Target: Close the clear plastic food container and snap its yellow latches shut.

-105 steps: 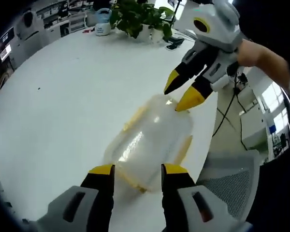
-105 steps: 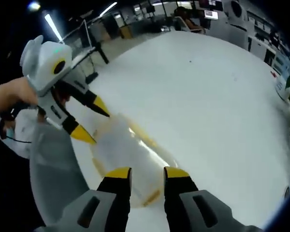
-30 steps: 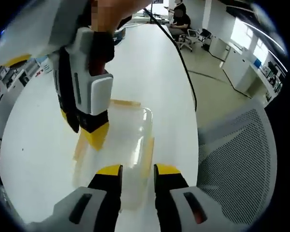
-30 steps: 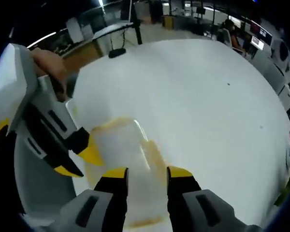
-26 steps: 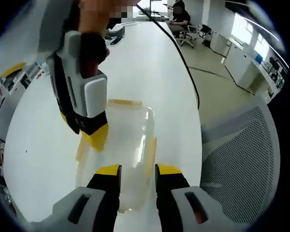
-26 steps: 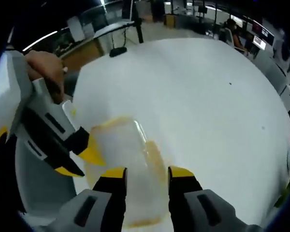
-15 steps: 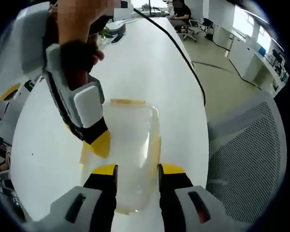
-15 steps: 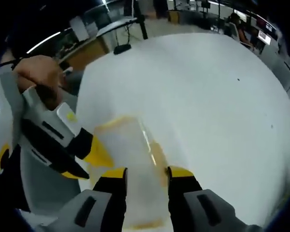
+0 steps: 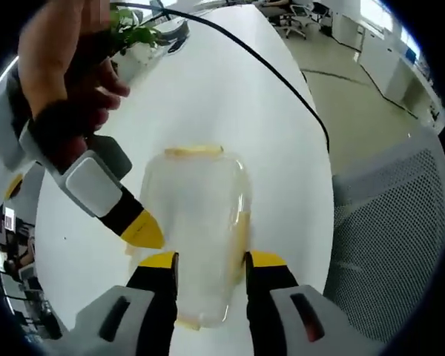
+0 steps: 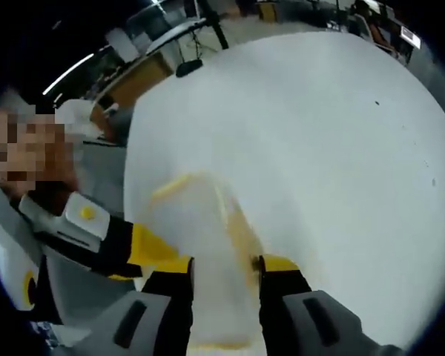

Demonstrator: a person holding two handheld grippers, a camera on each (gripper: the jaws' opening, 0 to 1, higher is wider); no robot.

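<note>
The clear plastic food container point(image 9: 200, 215) lies on the white table point(image 9: 230, 89) with its lid on. Yellow latches show at its far end point(image 9: 193, 151) and along its right side point(image 9: 241, 230). My left gripper point(image 9: 208, 261) is open, its yellow-tipped jaws standing over the container's near end, one on each side. The right gripper's yellow tip point(image 9: 142, 228) touches the container's left edge, a hand holding it. In the right gripper view the container point(image 10: 200, 237) sits blurred between the open jaws of my right gripper point(image 10: 224, 265), and the left gripper's tip point(image 10: 152, 248) rests at the container's left side.
A grey mesh chair point(image 9: 386, 245) stands past the table edge on the right. A black cable point(image 9: 267, 67) crosses the table toward a green plant point(image 9: 137, 33). The table point(image 10: 341, 163) stretches wide to the right; desks point(image 10: 133, 81) stand beyond it.
Both cameras have swung round and drawn in over the container. The right gripper's tip has slid down along the container's left edge, toward my left gripper's jaws.
</note>
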